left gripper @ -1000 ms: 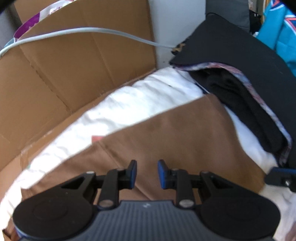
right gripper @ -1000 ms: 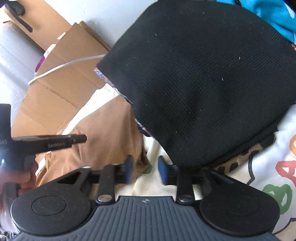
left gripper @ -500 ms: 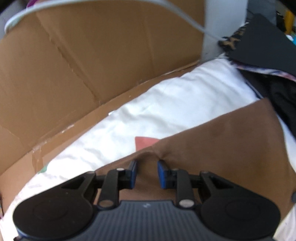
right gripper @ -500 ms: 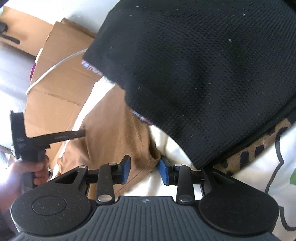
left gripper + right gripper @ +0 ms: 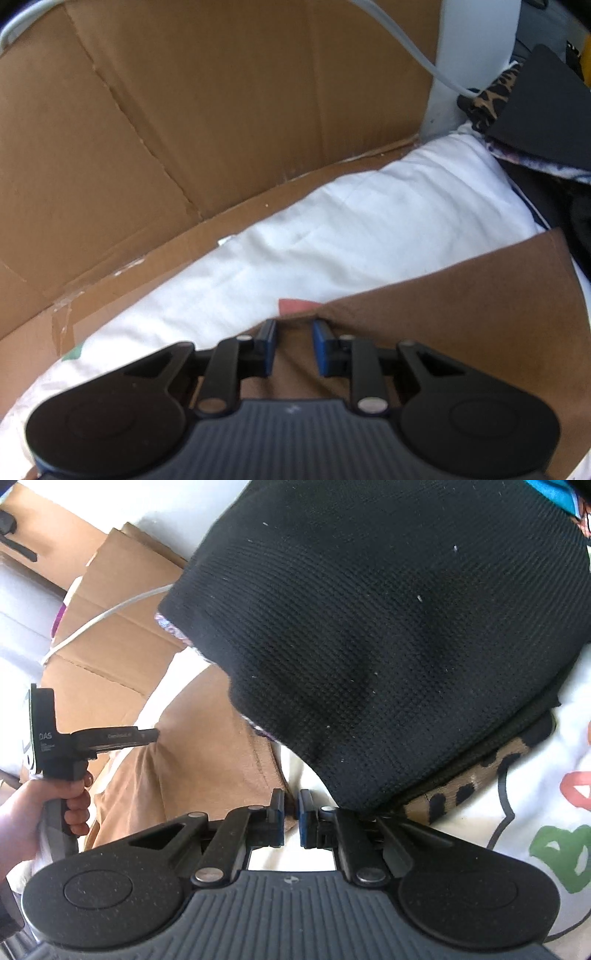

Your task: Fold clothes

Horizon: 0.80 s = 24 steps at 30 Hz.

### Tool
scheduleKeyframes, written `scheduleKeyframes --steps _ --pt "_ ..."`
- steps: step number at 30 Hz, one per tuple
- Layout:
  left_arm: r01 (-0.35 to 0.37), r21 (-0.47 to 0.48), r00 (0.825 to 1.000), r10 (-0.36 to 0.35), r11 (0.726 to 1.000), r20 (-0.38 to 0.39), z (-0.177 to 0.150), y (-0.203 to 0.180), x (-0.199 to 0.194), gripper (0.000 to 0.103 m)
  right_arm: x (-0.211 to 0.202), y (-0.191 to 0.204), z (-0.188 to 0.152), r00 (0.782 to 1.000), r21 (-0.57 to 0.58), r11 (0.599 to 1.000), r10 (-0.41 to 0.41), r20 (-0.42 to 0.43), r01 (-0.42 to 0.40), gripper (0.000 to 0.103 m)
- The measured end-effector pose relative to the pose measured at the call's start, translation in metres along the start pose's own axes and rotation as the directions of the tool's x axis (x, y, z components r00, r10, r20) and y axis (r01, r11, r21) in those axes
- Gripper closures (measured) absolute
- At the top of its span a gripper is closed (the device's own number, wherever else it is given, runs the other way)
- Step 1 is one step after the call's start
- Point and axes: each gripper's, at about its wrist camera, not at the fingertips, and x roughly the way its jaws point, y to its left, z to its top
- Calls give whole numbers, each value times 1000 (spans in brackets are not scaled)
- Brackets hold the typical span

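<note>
A flattened cardboard box (image 5: 192,122) stands along the far edge of the bed (image 5: 369,229); it holds nothing, and a pale cable (image 5: 417,55) runs across its face. The brown garment (image 5: 461,302) lies spread on the white printed bed cover, beside a stack of folded clothes topped by a black knit garment (image 5: 388,635) with a leopard-print piece (image 5: 480,771) beneath it.

The left gripper (image 5: 293,338) sits at the garment's far edge, its blue pads narrowly apart with a raised fold of brown cloth between them; whether they pinch it cannot be told. The right gripper (image 5: 291,812) is at the garment's near corner, next to the stack, its jaws almost closed on that corner's edge.
</note>
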Motion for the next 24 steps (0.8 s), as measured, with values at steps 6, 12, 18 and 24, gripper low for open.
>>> scheduleKeyframes --steps 6,12,18,24 --pt "-22 37 999 21 999 41 0 -4 -16 79 -2 9 -7 997 -9 998 70 -13 -70 73" --pt "116 89 988 -124 989 91 -7 -39 -38 79 23 -2 -7 992 112 988 113 -62 -106 69" --pt "216 168 967 -234 962 97 -4 -88 -38 78 28 0 -3 984 158 975 167 -55 -156 98" --pt "218 223 968 -239 950 71 7 -106 -26 78 19 33 -1 979 65 977 205 -14 -204 99"
